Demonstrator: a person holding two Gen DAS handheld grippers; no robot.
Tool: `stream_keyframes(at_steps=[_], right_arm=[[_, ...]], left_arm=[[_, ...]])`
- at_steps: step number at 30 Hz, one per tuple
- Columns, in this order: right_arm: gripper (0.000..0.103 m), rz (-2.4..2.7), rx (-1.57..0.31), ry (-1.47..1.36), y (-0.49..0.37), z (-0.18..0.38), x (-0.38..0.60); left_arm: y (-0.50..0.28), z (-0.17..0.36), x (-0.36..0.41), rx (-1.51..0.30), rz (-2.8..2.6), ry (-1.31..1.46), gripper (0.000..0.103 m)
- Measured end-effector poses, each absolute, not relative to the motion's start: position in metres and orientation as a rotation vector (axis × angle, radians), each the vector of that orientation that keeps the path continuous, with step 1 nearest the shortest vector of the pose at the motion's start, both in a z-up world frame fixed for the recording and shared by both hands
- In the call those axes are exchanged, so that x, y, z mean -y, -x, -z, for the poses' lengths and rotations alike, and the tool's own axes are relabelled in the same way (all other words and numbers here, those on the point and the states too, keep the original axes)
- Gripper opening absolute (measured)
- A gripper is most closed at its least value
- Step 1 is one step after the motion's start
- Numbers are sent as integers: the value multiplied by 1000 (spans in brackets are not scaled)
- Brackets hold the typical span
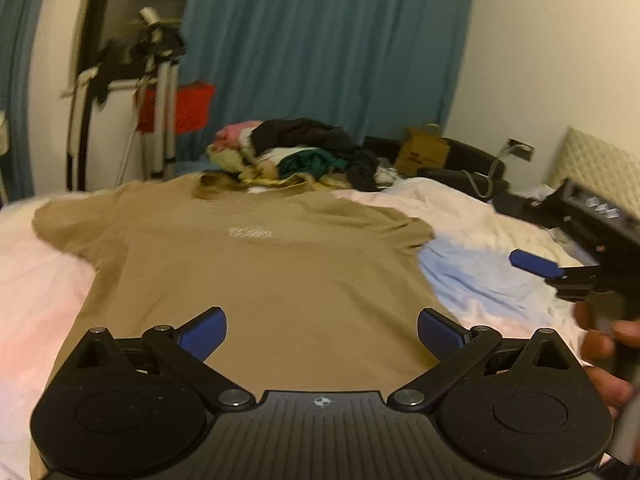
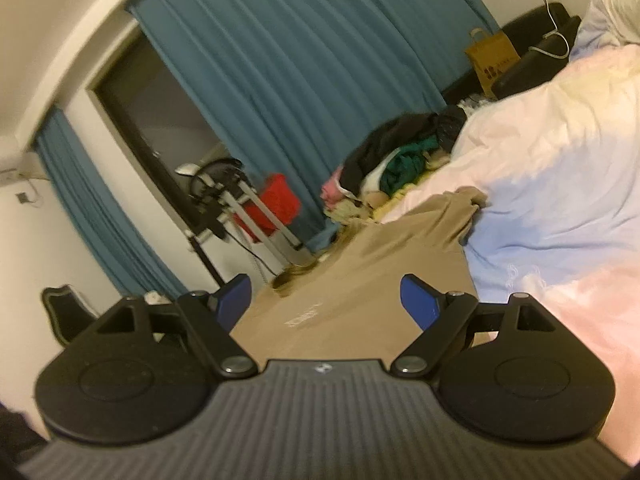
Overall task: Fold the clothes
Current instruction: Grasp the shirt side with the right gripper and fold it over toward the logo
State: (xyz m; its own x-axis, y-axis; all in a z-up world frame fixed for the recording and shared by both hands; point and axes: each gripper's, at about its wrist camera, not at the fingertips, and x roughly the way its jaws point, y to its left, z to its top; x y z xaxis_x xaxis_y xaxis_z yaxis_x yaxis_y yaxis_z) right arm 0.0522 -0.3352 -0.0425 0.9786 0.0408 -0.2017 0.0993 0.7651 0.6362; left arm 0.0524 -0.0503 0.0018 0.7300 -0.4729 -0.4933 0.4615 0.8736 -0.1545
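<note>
A tan T-shirt (image 1: 256,264) lies spread flat on the bed, its small white chest print facing up and its sleeves out to both sides. My left gripper (image 1: 322,330) hovers over the shirt's near hem, jaws wide open, nothing between the blue pads. In the right wrist view the same T-shirt (image 2: 360,292) shows tilted, and my right gripper (image 2: 326,300) stands open above it with nothing held. The right gripper's blue fingertip (image 1: 534,265) and a hand (image 1: 604,360) appear at the right edge of the left wrist view.
A pile of mixed clothes (image 1: 296,152) sits at the far end of the bed. The bedding (image 1: 480,248) is pink, white and pale blue. A tripod (image 1: 160,120), a red box (image 1: 180,108), teal curtains (image 1: 320,40) and a brown paper bag (image 1: 420,150) stand beyond.
</note>
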Motion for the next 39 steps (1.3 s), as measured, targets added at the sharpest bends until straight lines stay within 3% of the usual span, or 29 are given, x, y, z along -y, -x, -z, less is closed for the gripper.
stream_keyframes(at_steps=[7, 14, 21, 25, 26, 27, 28, 29, 31, 39], right_arm=[[84, 53, -269, -913, -138, 95, 412], [84, 83, -180, -1313, -196, 170, 483], [83, 91, -331, -1063, -296, 182, 479], [83, 116, -322, -933, -334, 170, 469], [77, 126, -328, -903, -339, 165, 465], [56, 137, -336, -872, -343, 160, 461], [26, 163, -357, -840, -348, 155, 456], [14, 196, -378, -796, -349, 147, 451], [12, 260, -417, -705, -350, 129, 440], [12, 370, -258, -168, -346, 31, 307]], left_arm=[[-67, 12, 27, -601, 422, 148, 103], [-92, 14, 60, -573, 427, 107, 103], [-135, 34, 72, -599, 465, 154, 103], [-160, 41, 70, -616, 432, 152, 103], [-162, 43, 67, -617, 428, 160, 103], [-163, 43, 64, -617, 421, 162, 103], [-164, 43, 61, -617, 412, 161, 103], [-165, 43, 58, -616, 404, 160, 103], [-165, 38, 49, -609, 380, 168, 103], [-151, 15, -9, -575, 279, 158, 103]])
